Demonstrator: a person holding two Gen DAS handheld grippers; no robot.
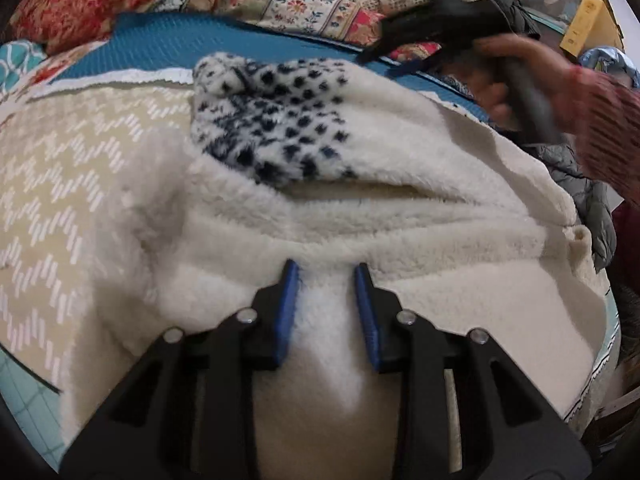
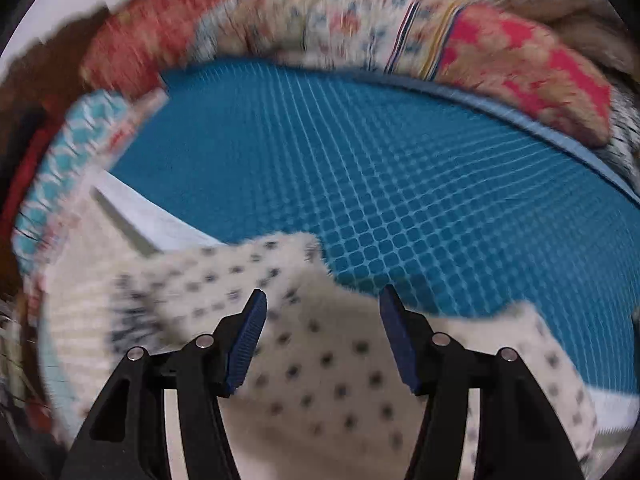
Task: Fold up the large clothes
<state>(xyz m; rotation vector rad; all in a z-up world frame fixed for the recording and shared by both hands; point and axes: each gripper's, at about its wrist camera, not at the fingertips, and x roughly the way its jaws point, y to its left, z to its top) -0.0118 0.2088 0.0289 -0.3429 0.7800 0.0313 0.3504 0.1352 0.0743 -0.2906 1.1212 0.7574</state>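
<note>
**Count of what is in view**

One cream fleece garment (image 1: 360, 216) at centre, one teal grid mat (image 2: 400, 184) at twelve o'clock, one beige zigzag cloth (image 1: 72, 184) at nine, one grey puffer jacket (image 1: 580, 192) at three, two grippers: left gripper (image 1: 327, 280), right gripper (image 2: 322, 300).

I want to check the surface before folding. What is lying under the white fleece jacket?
Under the fleece jacket lies a beige patterned cloth, and beyond it a blue mat. Whatever is directly beneath the jacket's middle is covered and cannot be seen.
</note>
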